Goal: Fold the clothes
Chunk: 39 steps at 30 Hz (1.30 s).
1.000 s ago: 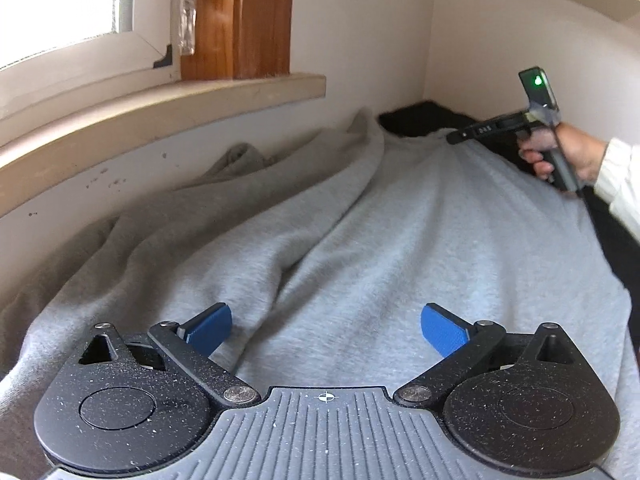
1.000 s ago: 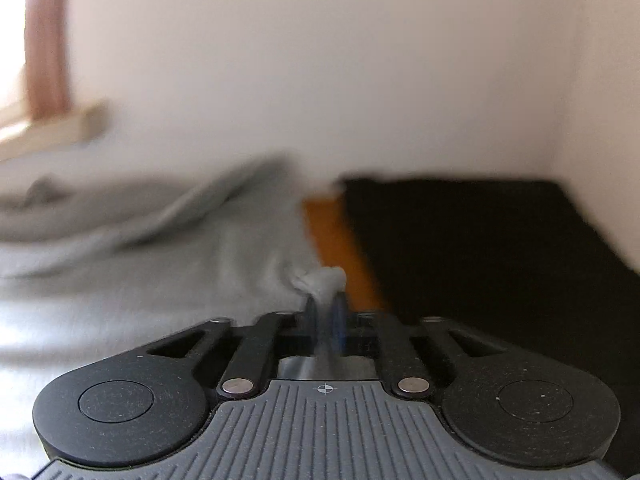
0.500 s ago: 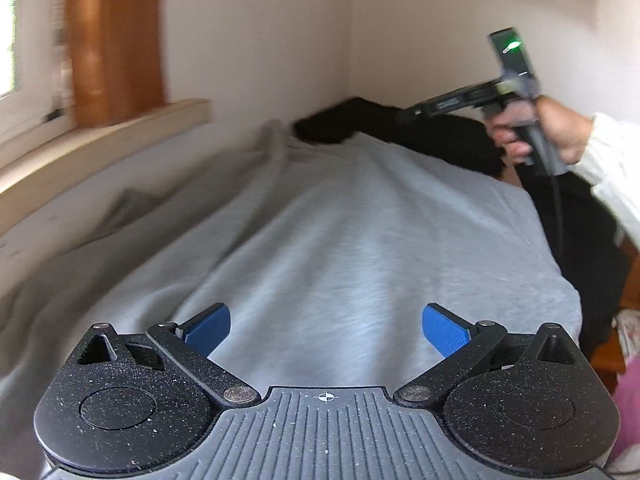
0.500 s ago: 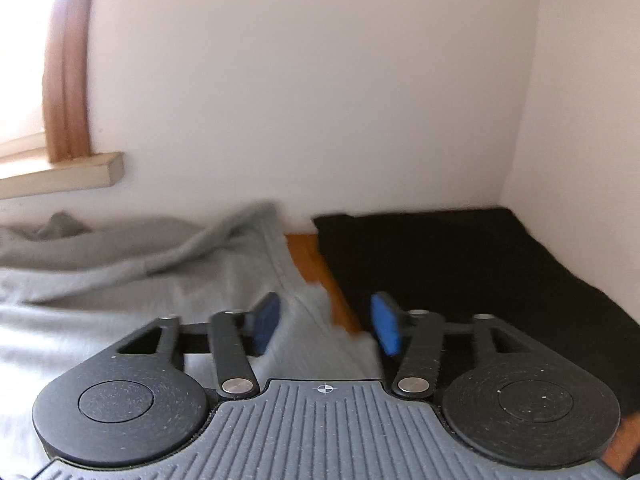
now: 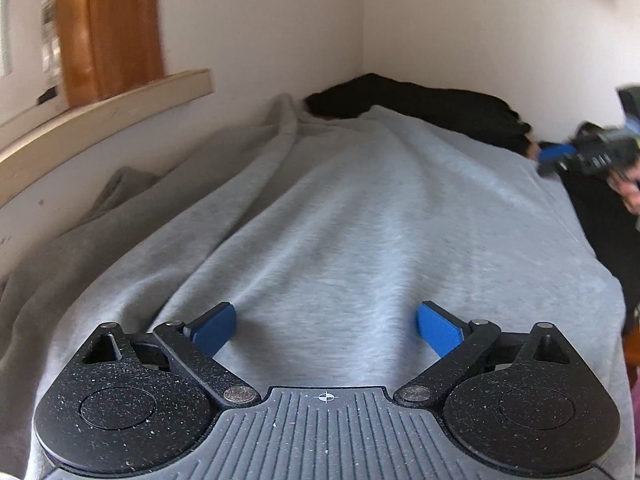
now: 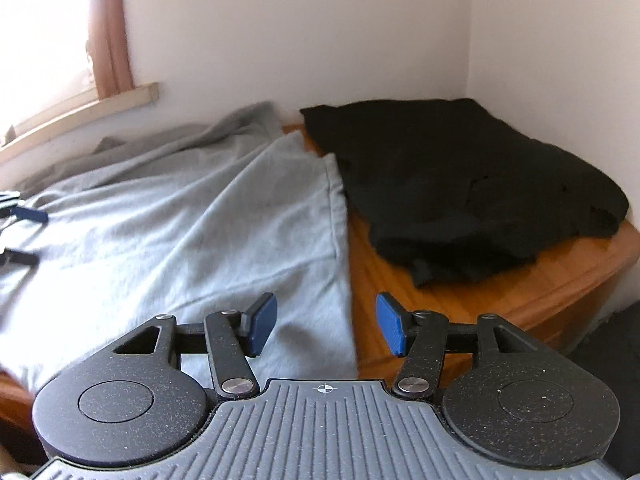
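Grey sweatshirt (image 5: 360, 216) is spread out flat on the wooden table (image 6: 500, 280), soft fleecy knit with a few long creases running toward the wall. Black garment (image 6: 460, 184) sits bunched in the corner just beside it, kinda lumpy. Left gripper (image 5: 325, 326) hangs over the grey fabric, blue pads wide apart, holding nothing. Right gripper (image 6: 326, 322) is spread too, straddling the sweatshirt's edge.
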Each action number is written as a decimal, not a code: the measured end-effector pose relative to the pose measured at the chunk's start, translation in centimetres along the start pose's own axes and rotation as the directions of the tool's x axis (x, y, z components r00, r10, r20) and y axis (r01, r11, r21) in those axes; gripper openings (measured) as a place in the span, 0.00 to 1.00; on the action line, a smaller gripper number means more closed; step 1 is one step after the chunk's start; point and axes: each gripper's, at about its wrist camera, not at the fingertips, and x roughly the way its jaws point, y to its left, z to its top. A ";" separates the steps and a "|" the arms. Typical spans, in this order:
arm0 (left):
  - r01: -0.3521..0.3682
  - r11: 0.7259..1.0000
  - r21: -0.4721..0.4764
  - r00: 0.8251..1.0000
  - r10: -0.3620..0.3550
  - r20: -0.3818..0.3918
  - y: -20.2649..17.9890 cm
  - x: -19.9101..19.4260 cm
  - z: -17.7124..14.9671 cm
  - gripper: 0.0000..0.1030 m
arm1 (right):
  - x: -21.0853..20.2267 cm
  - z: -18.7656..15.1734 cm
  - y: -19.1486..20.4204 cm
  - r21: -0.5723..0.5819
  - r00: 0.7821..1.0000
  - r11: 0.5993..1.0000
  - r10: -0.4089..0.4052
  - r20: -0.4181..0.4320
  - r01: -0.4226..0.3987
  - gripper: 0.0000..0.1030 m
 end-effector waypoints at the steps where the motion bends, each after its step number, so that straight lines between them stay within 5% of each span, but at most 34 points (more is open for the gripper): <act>1: -0.010 1.000 -0.017 1.000 0.010 0.001 0.3 0.0 0.0 0.93 | 0.0 -0.3 0.2 -0.002 1.000 1.000 -0.002 0.001 0.002 0.52; 2: -0.016 0.999 -0.031 1.000 0.016 0.002 0.5 -0.1 0.0 0.93 | 0.0 -0.6 0.2 0.002 1.000 1.000 0.005 0.012 -0.005 0.49; 5: -0.037 0.998 -0.055 0.999 0.037 0.002 1.1 -0.1 0.1 0.92 | -0.1 -0.8 0.5 0.016 0.999 0.999 0.037 0.029 -0.037 0.06; 14: -0.049 0.995 -0.086 0.999 0.050 0.008 2.3 -0.3 -0.1 0.92 | -1.3 4.8 3.7 -0.015 0.976 1.000 0.030 0.216 -0.027 0.03; 23: -0.039 0.992 -0.123 0.999 0.042 0.019 3.0 -0.6 -0.3 0.93 | 3.6 14.5 10.4 -0.163 0.949 0.986 0.073 0.307 -0.023 0.03; 31: -0.043 0.992 -0.117 0.999 0.046 0.024 3.0 -0.7 -0.3 0.96 | 11.2 12.8 12.5 -0.190 0.994 0.982 0.023 0.107 -0.002 0.07; 35: -0.041 0.992 -0.116 0.999 0.043 0.017 3.0 -0.6 -0.3 0.96 | 10.0 10.9 11.5 -0.154 0.997 0.988 0.037 0.071 -0.025 0.43; 39: -0.045 0.993 -0.108 0.999 0.047 0.014 2.9 -0.5 -0.3 0.97 | 5.9 8.2 9.5 -0.132 0.996 0.990 0.051 0.071 -0.041 0.51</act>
